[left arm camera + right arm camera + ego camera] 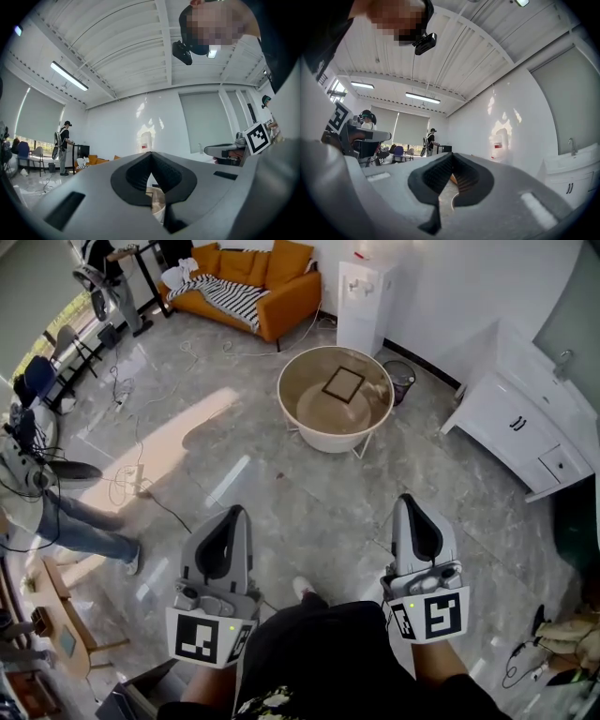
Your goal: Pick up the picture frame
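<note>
The task has barely begun. The small dark-edged square picture frame (343,383) lies flat and untouched on the brown top of the round, white, high-rimmed surface (319,439). It is the only thing there, well ahead of both grippers. The left gripper (234,514) and right gripper (410,501) hover over the grey marble floor (309,512), jaws together and empty. Approach, grasp and lift all remain.

Daylight comes in through the window (47,324) on my left and lays a bright patch on the glossy floor (159,446), with soft shadows beside it. In the two gripper views the long ceiling lamps (69,76) glow white and sun blotches glare on the white wall (147,110). Both views bend hard toward black corners, and my own jaws loom close and blurred.
</note>
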{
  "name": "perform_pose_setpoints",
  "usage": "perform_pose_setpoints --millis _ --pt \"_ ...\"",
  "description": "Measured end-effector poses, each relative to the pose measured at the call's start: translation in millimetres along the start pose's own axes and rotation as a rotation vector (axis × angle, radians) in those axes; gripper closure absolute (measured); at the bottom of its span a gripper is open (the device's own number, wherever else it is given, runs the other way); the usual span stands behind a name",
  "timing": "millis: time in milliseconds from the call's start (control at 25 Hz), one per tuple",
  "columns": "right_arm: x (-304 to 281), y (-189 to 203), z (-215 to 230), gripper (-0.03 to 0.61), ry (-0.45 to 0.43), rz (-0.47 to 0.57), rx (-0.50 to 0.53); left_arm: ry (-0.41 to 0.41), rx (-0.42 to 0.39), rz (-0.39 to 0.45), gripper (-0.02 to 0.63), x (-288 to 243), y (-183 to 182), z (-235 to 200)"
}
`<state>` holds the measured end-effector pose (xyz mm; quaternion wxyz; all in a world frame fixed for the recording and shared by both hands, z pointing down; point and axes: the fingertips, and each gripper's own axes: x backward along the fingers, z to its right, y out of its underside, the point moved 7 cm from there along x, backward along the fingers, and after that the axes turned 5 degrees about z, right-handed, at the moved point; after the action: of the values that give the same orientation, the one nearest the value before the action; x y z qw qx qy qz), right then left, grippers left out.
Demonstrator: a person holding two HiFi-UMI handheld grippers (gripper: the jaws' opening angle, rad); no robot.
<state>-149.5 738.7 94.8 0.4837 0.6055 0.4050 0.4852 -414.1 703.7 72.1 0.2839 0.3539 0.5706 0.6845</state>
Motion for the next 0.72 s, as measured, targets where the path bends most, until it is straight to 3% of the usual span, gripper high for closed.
perform_pose_setpoints --millis 320,720 --pt "-9 11 -20 0.583 0.047 -0.010 0.040 0.022 0.022 0.006 0.607 7 20 -30" --pt "-28 18 -36 0.583 0.035 -0.030 0.040 0.007 0.050 0.002 0.607 12 27 -53"
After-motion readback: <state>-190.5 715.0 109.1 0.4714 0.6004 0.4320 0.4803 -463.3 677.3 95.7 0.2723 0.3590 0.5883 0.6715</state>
